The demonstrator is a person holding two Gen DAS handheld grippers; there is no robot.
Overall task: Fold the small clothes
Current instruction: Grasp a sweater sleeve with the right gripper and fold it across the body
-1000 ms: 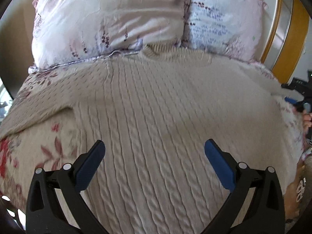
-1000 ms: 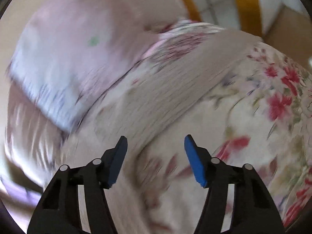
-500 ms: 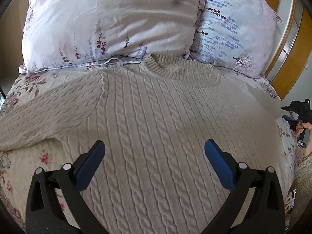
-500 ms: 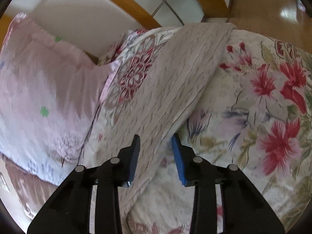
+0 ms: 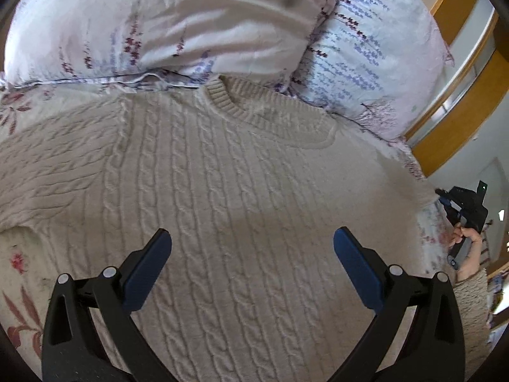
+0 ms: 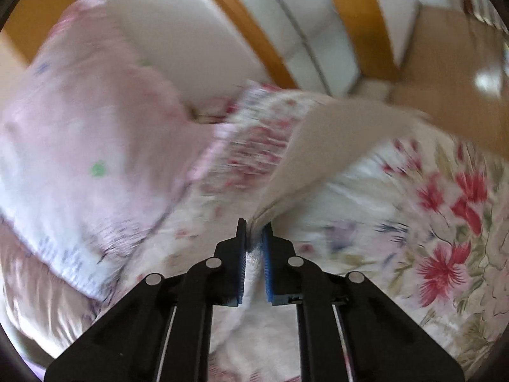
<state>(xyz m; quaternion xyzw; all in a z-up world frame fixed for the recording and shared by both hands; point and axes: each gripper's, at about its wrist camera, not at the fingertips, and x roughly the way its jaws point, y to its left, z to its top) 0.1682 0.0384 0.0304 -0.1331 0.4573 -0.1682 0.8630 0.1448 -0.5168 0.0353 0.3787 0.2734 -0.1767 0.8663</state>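
A cream cable-knit sweater (image 5: 238, 175) lies flat on the bed, its collar (image 5: 264, 111) against the pillows. One sleeve (image 5: 47, 159) stretches off to the left. My left gripper (image 5: 251, 232) hovers open over the sweater's chest with nothing between its fingers. At the bed's right edge a hand (image 5: 467, 238) holds my right gripper (image 5: 461, 203). In the blurred right wrist view my right gripper (image 6: 254, 232) has its jaws closing onto the other sleeve (image 6: 334, 140), and the blue pads pinch the knit fabric. That sleeve runs away up to the right.
Two floral pillows (image 5: 175, 22) (image 5: 375, 63) stand at the head of the bed. A flowered sheet (image 6: 429, 222) covers the mattress. A wooden frame with glass panels (image 5: 451, 121) lies beyond the right side, and a wooden floor (image 6: 445, 47) lies past the bed's corner.
The right gripper's jaws narrowed from wide apart to pinching the sleeve and have drawn it up off the sheet. The left gripper shifted so that more of the collar and pillows shows.
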